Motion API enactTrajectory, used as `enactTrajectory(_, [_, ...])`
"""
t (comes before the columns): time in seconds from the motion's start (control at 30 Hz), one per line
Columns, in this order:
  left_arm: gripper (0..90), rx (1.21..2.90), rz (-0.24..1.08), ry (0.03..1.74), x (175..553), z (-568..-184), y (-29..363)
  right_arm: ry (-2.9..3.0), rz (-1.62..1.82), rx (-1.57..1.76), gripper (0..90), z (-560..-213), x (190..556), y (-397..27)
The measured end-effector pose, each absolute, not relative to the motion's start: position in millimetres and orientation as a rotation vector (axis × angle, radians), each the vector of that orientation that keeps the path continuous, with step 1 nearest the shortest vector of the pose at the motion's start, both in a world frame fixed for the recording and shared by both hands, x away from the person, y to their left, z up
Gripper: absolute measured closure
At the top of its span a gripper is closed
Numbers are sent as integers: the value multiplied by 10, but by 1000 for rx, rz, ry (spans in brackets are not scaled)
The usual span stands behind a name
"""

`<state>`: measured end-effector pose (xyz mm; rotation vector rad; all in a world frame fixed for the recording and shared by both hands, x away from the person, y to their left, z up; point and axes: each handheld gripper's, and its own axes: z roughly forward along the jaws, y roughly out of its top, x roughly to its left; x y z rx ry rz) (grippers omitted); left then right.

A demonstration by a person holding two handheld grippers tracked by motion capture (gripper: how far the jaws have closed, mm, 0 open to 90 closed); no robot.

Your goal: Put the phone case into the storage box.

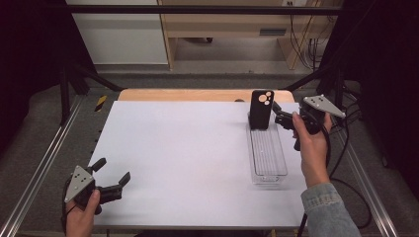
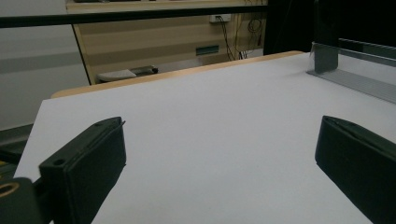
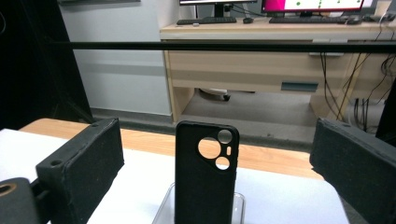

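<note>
A black phone case (image 1: 261, 109) with round camera cut-outs stands upright at the far end of a clear plastic tray (image 1: 268, 170) on the right of the white table (image 1: 178, 148). My right gripper (image 1: 275, 113) is just right of the case, open, with nothing between its jaws. In the right gripper view the case (image 3: 204, 182) stands ahead between the two wide-apart black pads (image 3: 84, 163), apart from both. My left gripper (image 1: 113, 170) rests near the table's front left corner, open and holding nothing. Its pads (image 2: 88, 158) frame bare table, and the tray (image 2: 359, 77) lies far off to the right.
A wooden strip (image 1: 197, 95) edges the table's far side. Black frame bars (image 1: 197, 9) and metal rails (image 1: 44, 163) surround the table. A wooden desk (image 3: 261, 60) with cables stands beyond. The white surface left of the tray is wide and bare.
</note>
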<state>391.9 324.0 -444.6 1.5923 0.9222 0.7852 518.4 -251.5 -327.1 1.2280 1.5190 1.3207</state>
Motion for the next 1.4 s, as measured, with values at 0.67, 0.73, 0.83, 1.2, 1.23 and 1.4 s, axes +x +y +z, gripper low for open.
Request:
enactTrajectory(0.67, [20, 1609, 785, 905, 3910, -4444, 3202, 1485, 1327, 1226, 29, -3305, 4974, -2729])
enactTrajectory(0.73, [20, 1613, 783, 904, 3912, -4447, 3193, 1484, 1330, 1228, 29, -3320, 4950, -2750])
enactTrajectory(0.83, [20, 1614, 782, 902, 3911, -4448, 3193, 1485, 1332, 1233, 29, -3344, 4919, -2791])
enactTrajectory(1.2, [20, 1613, 779, 900, 3903, -4441, 3191, 1492, 1337, 1216, 29, -3317, 4754, -2893])
enactTrajectory(1.23, [20, 1612, 779, 900, 3900, -4440, 3193, 1494, 1335, 1214, 29, -3315, 4738, -2900])
enactTrajectory(1.4, [20, 1611, 773, 897, 3889, -4437, 3183, 1510, 1318, 1196, 28, -3316, 4666, -2930])
